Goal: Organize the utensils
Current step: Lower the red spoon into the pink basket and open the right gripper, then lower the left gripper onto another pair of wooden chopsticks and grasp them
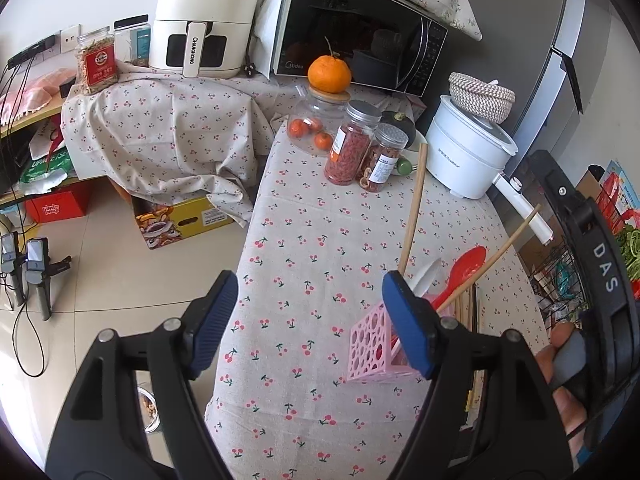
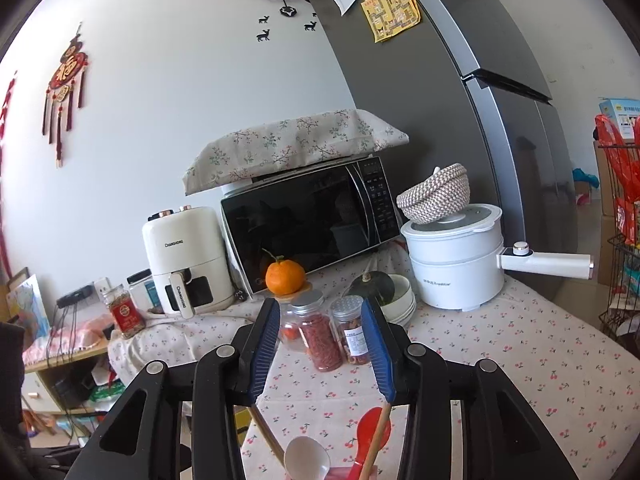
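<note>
The left gripper (image 1: 308, 320) is hanging over the cherry-print tablecloth (image 1: 304, 216) with its blue pads (image 1: 212, 316) standing wide apart and nothing between them. Its right pad is showing in front of the pink holder (image 1: 370, 350); whether the two are touching cannot be told. The holder is standing upright just right of this gripper's gap, and out of it are leaning a red spoon (image 1: 464, 270), a white spoon (image 1: 427, 276) and wooden chopsticks (image 1: 414, 204), their tips fanning away from the gripper. More sticks (image 1: 472, 312) are lying flat on the cloth just beyond the holder. A hand (image 1: 564, 360) is gripping the other tool's handle at the right edge.

The right gripper (image 2: 324, 348) is pointing nearly level, its pads (image 2: 262, 354) partly apart and clamping nothing. One chopstick (image 2: 378, 438) is rising toward the base of its right pad; contact cannot be told. Directly below its gap are sitting the white spoon (image 2: 307, 458) and red spoon (image 2: 372, 430). Ahead of the pads, two jars (image 2: 320, 338) and an orange (image 2: 285, 276) are standing well apart from them.
</note>
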